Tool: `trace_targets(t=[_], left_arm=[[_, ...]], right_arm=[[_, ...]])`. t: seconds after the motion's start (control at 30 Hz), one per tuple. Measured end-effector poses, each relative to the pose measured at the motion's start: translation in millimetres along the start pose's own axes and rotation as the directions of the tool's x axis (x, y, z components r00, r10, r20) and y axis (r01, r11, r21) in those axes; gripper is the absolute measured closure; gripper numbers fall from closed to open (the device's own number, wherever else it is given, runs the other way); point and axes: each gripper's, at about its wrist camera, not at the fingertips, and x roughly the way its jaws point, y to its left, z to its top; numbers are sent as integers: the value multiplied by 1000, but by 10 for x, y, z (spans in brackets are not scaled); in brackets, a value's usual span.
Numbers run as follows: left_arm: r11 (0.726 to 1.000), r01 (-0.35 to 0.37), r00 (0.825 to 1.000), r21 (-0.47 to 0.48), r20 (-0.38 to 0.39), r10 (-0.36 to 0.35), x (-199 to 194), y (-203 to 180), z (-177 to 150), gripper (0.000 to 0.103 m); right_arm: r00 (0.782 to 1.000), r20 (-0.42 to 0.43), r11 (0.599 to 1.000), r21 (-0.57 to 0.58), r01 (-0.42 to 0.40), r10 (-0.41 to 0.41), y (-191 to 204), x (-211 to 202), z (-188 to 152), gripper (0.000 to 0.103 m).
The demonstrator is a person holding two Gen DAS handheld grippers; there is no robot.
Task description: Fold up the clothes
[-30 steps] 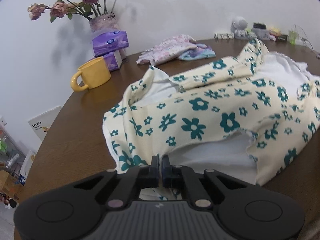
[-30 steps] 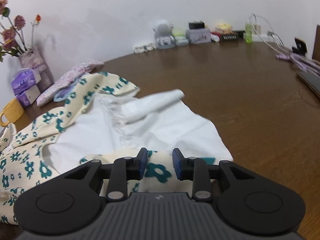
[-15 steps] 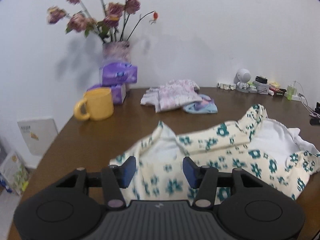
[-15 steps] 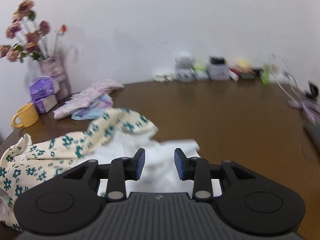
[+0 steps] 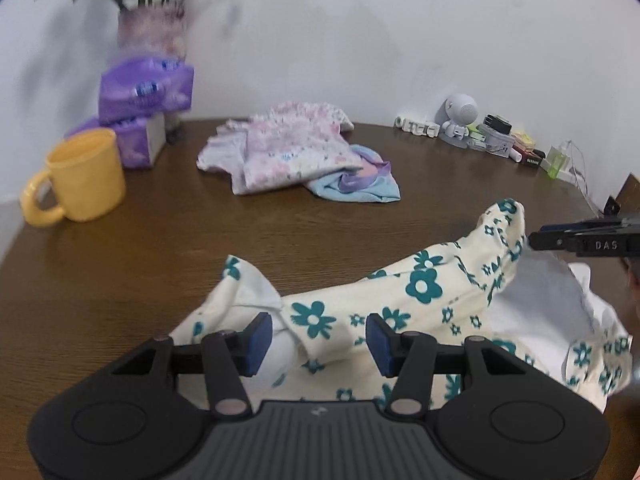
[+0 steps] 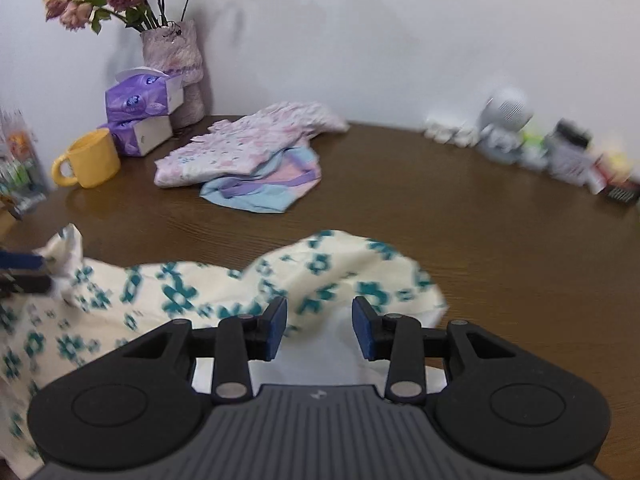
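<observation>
the left gripper (image 5: 316, 338) is seen with its fingers (image 5: 258, 338) spread, nothing pinched between them; the cream garment with teal flowers (image 5: 420, 292) lies below and beyond the blue pads. the right gripper (image 6: 320, 328) is likewise held with fingers (image 6: 276, 326) parted, its jaws having just been opening, with no cloth gripped; the garment's white lining is seen through the gap. the floral garment is spread loosely on the brown wooden surface (image 5: 120, 272), bunched, with its white inside showing at the right edge in the left wrist view. farther back, a pink patterned cloth (image 5: 288, 148) is laid partly over a blue and purple cloth (image 5: 356, 184). near the wall a yellow mug (image 5: 80, 176) stands just beside stacked purple tissue packs (image 5: 144, 92), with a vase of dried flowers (image 6: 172, 52) behind them. small items, blurred, are lined along the wall at the right.
</observation>
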Motion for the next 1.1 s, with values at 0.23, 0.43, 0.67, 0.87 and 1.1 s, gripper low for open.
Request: trace_targets(t=[0.23, 0.43, 0.67, 0.87, 1.1], left_arm=[[996, 62, 995, -59, -72, -67, 313, 111, 9, 89], [993, 95, 995, -74, 14, -94, 275, 229, 121, 101], [991, 51, 997, -123, 66, -43, 448, 369, 351, 101], [995, 11, 999, -100, 47, -6, 663, 364, 310, 101], [993, 17, 999, -120, 39, -12, 742, 441, 239, 98]], right_arm=[[997, -76, 999, 47, -24, 28, 27, 414, 124, 65], [994, -64, 988, 129, -80, 89, -92, 530, 315, 99], [998, -23, 989, 134, -56, 59, -115, 783, 611, 99], [998, -61, 995, 100, -8, 14, -69, 1109, 527, 99], [998, -60, 993, 115, -28, 35, -179, 1164, 481, 93]])
